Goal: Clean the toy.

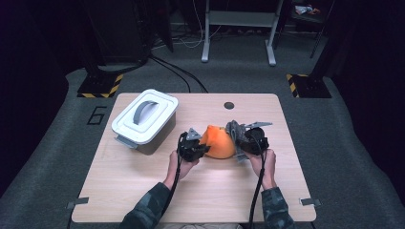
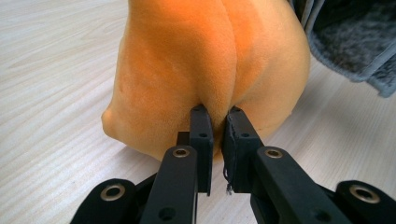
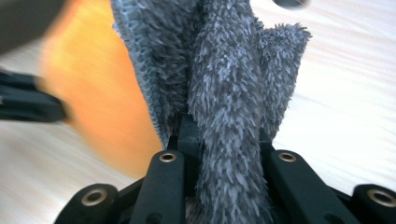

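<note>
Left gripper view: left gripper (image 2: 217, 114) pinches velvety orange plush (image 2: 210, 60); right gripper (image 3: 229, 135) clamps shaggy grey cloth (image 3: 224, 84).

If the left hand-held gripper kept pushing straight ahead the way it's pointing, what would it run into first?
The orange plush: the left hand-held gripper is already pinching a fold of it. Past that likely comes the grey cloth, though depth is unclear.

Gripper (image 3: 227, 140) clamping grey cloth (image 3: 224, 84), orange plush (image 3: 100, 93) beside

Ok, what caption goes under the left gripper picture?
Left gripper pinching a fold of the orange plush toy on the wooden table.
</note>
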`<state>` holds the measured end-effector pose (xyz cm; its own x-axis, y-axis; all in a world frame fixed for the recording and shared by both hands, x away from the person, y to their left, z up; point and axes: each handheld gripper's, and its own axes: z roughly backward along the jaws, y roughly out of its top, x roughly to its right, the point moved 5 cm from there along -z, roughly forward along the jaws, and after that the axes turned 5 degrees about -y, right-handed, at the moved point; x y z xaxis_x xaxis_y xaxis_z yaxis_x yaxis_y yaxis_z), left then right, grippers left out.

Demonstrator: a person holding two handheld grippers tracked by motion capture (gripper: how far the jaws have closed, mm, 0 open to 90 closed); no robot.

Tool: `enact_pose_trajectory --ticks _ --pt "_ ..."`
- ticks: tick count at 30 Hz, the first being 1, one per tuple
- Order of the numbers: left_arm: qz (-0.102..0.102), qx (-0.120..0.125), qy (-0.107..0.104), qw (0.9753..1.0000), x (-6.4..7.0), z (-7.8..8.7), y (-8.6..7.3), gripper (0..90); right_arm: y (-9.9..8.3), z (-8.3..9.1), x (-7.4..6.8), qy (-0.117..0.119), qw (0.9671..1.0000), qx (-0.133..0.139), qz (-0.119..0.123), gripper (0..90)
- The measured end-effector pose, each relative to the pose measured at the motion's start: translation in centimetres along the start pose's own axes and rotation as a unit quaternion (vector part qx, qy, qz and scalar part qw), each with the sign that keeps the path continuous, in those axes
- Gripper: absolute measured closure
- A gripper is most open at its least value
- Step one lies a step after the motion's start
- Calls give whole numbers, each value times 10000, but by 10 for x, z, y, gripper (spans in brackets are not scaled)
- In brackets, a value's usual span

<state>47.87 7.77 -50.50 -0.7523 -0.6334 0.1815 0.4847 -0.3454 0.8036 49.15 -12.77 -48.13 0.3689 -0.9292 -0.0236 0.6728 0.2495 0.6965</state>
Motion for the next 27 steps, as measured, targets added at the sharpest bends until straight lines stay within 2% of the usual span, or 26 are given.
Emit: enact_pose_trajectory --ticks 4,5,6,7,8,11,15,17,18,20,22,23,25,27 --pt "10 3 -12 10000 -1 0 -1 829 -12 -10 9 -30 9998 -153 -106 745" --pt "3 -13 -16 10000 -1 0 -1 829 -15 -13 9 -17 9996 -240 -171 745" --pt "3 -11 -12 10000 -1 0 -1 829 -23 -23 12 -20 9988 -429 -221 745" --pt "2 -5 0 10000 -1 0 -1 829 -23 -23 12 -20 9988 -429 -221 745" --pt "7 -12 -4 10000 -1 0 -1 829 -29 -32 14 26 9978 -587 -293 745" --pt "15 -6 -12 10000 -1 0 -1 829 -35 -42 14 131 9972 -677 -282 743" --pt "11 2 -15 10000 -1 1 0 829 -37 -45 14 230 9974 -638 -257 742" --pt "6 7 -2 10000 -1 1 0 829 -37 -40 16 221 9972 -670 -267 742" --pt "33 21 2 10000 -1 1 0 829 -35 -32 18 106 9978 -610 -249 742" --pt "18 19 22 10000 -1 2 0 828 -30 -20 19 57 9985 -465 -283 742" --pt "20 24 2 10000 -2 2 0 828 -27 -15 19 15 9991 -358 -243 742" --pt "7 2 16 10000 -1 2 0 828 -18 1 17 -49 9997 -144 -183 742" --pt "-2 -5 13 10000 -2 3 0 828 -8 14 11 -12 10000 62 -48 742" --pt "10 8 17 10000 -1 2 0 827 -4 19 7 -19 9999 142 32 742"
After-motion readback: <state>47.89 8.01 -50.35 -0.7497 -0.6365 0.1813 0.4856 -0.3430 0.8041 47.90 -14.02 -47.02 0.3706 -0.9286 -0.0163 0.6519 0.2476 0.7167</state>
